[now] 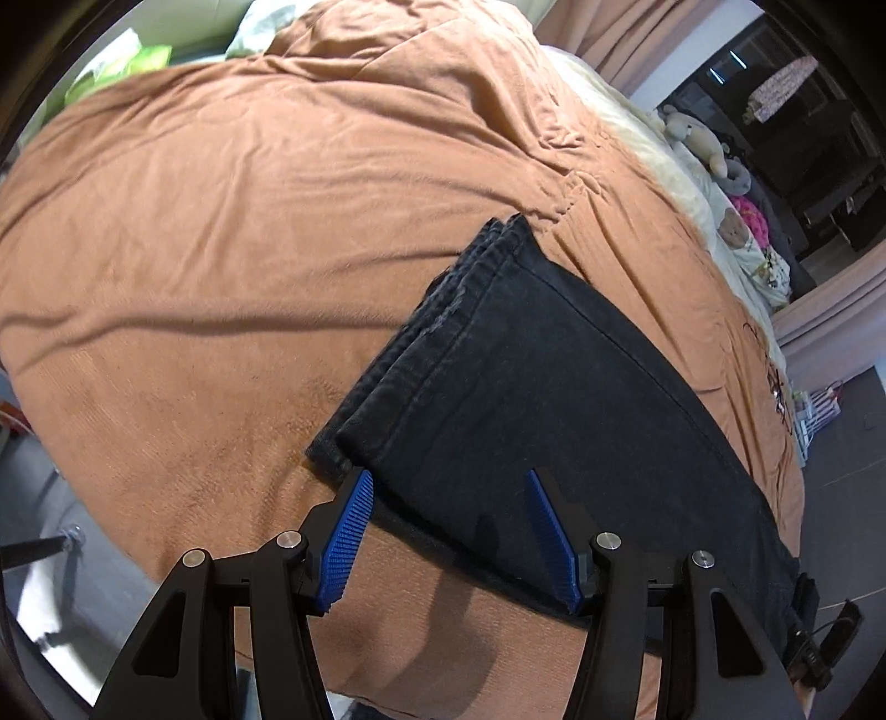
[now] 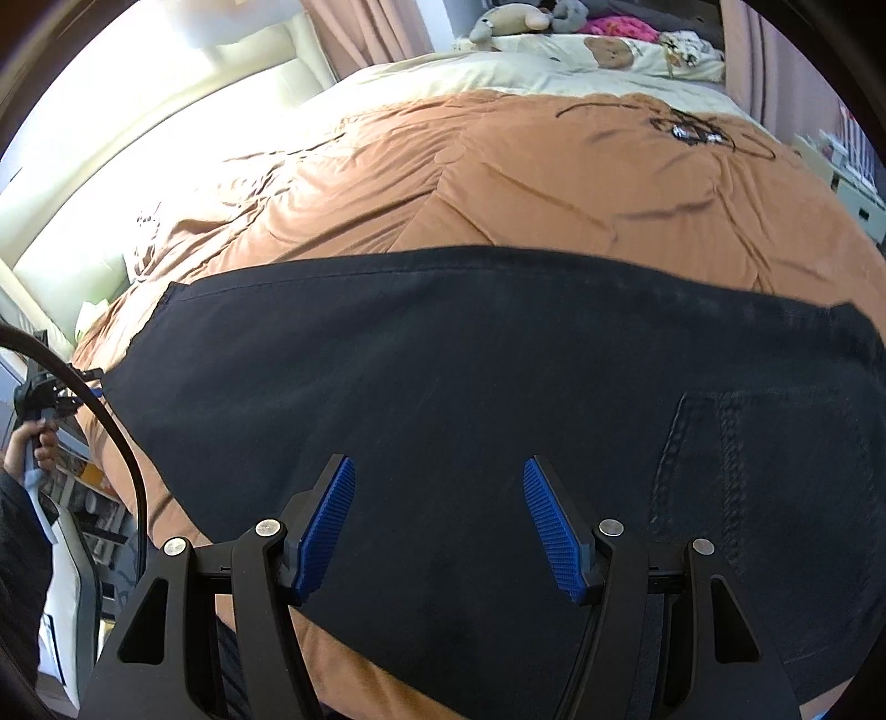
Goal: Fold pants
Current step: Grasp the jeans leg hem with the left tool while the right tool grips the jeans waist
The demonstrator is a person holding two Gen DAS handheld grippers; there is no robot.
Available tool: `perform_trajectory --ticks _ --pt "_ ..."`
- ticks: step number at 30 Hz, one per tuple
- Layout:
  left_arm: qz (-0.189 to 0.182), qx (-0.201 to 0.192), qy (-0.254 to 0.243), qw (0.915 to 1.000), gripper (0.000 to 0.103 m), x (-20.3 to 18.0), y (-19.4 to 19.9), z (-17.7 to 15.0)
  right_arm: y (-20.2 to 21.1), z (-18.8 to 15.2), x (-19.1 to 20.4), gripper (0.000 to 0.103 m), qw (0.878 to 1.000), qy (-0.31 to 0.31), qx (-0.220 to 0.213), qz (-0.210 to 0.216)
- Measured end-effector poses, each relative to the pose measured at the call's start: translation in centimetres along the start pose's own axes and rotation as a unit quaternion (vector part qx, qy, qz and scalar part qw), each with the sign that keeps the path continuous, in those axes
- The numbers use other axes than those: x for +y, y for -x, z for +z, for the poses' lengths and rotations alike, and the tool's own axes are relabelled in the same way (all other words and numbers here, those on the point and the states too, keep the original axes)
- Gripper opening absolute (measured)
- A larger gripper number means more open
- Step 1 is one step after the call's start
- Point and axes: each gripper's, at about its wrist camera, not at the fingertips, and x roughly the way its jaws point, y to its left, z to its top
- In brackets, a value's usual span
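We hover both grippers, left and right, jaws half-open and empty, over soft, heavy black denim pants, best gripped at the hem.

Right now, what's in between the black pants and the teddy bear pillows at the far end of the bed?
In the right wrist view, only the orange blanket, then a strip of cream sheet, lies between the black pants and the teddy bear pillows.
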Motion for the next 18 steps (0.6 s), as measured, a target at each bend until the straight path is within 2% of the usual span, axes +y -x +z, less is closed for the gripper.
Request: perform_trajectory --ticks 6,11,13,14,15,16,18 --pt "-0.030 -0.003 0.028 0.9992 0.059 1.4 -1.1 0.0 -0.9 -0.8 -0.4 0.062 1.000 -0.028 0.002 0.007" --pt "-0.056 -0.021 0.055 0.9967 0.059 2.4 -1.6 0.3 -1.9 -1.8 -0.5 0.062 0.999 -0.049 0.010 0.011" --pt "-0.056 -0.027 0.061 0.9962 0.054 2.5 -1.8 0.3 -2.3 -2.0 -0.3 0.062 0.999 -0.051 0.013 0.011" --pt "-0.050 -0.028 0.062 0.9965 0.042 2.5 -2.0 0.4 -2.4 -2.1 -0.2 0.062 0.999 -0.051 0.014 0.012" --pt "-0.038 -0.028 0.064 0.9968 0.020 2.6 -2.0 0.4 -2.5 -2.0 -0.2 0.062 0.999 -0.051 0.015 0.013" --pt "-0.033 -0.028 0.069 0.9967 0.007 2.9 -2.1 0.5 -2.6 -2.0 -0.1 0.062 0.999 -0.050 0.016 0.014" --pt "-0.043 -0.035 0.078 0.9954 0.005 3.4 -1.8 0.5 -2.8 -1.9 -0.1 0.062 0.999 -0.046 0.017 0.014"
